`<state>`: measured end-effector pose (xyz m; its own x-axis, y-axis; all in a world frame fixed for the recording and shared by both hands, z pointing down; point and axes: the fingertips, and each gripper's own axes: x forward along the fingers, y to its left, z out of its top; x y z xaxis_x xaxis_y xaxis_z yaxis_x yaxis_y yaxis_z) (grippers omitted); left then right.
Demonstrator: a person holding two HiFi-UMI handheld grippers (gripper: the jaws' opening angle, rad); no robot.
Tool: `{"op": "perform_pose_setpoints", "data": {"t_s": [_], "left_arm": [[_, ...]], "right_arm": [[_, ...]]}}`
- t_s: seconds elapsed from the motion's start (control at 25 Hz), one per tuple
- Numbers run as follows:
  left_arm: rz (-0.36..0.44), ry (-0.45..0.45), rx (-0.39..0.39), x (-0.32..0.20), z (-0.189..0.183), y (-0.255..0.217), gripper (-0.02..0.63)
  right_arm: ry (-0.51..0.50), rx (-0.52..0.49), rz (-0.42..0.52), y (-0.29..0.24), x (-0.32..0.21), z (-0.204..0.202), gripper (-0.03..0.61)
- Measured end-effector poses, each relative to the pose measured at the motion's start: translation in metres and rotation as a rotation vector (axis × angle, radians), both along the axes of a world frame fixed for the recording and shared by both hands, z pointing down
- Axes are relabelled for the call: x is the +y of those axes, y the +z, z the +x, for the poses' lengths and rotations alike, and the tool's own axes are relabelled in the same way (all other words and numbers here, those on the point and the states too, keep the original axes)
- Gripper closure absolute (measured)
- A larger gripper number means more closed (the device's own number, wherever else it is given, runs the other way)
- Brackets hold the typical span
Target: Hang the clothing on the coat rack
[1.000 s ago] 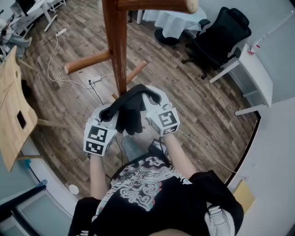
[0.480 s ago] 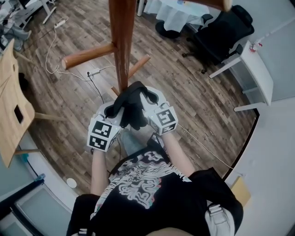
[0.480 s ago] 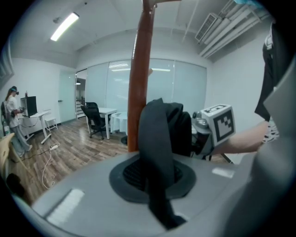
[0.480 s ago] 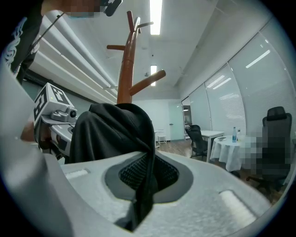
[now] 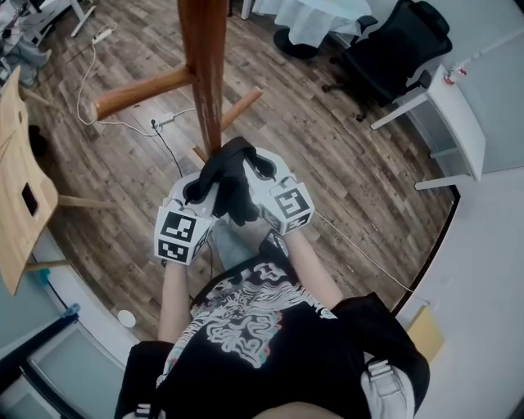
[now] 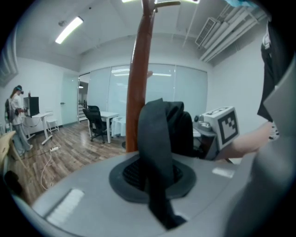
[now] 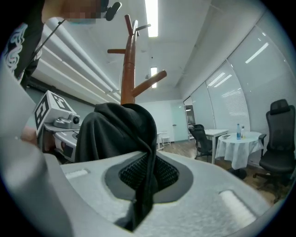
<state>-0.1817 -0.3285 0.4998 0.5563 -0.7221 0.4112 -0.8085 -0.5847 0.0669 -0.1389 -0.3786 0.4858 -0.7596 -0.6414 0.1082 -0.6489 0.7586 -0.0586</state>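
A black garment (image 5: 230, 185) is bunched between my two grippers, just in front of the wooden coat rack's pole (image 5: 205, 74). My left gripper (image 5: 196, 191) is shut on a fold of it. The strip of cloth (image 6: 159, 148) runs between the jaws, which have just eased open a trace while the cloth stays pinched. My right gripper (image 5: 261, 168) is shut on another fold (image 7: 125, 134). In the right gripper view the rack (image 7: 128, 69) rises behind the cloth with pegs branching out. In the left gripper view the pole (image 6: 138, 83) stands right behind the garment.
The rack's lower pegs (image 5: 139, 92) stick out to the left and right of the pole. A black office chair (image 5: 393, 49), a cloth-covered round table (image 5: 307, 20) and a white desk (image 5: 454, 123) stand at the right. A wooden board (image 5: 20, 196) and floor cables (image 5: 98, 106) are at the left.
Both grippers have sunk slightly together with the garment, staying close in front of the pole. The rack's upper peg has left the top of the head view.
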Motion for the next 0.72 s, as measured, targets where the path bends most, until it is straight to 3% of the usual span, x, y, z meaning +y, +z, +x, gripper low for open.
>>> {"op": "perform_pose_setpoints", "data": {"t_s": [0.4, 0.72], "left_arm": [[0.031, -0.025, -0.023, 0.004, 0.003, -0.006, 0.58], [0.027, -0.025, 0.005, 0.01, 0.008, -0.006, 0.516]], "right_arm": [[0.011, -0.018, -0.029, 0.0, 0.002, 0.005, 0.527], [0.005, 0.0, -0.042, 0.0, 0.007, 0.013, 0.495]]}}
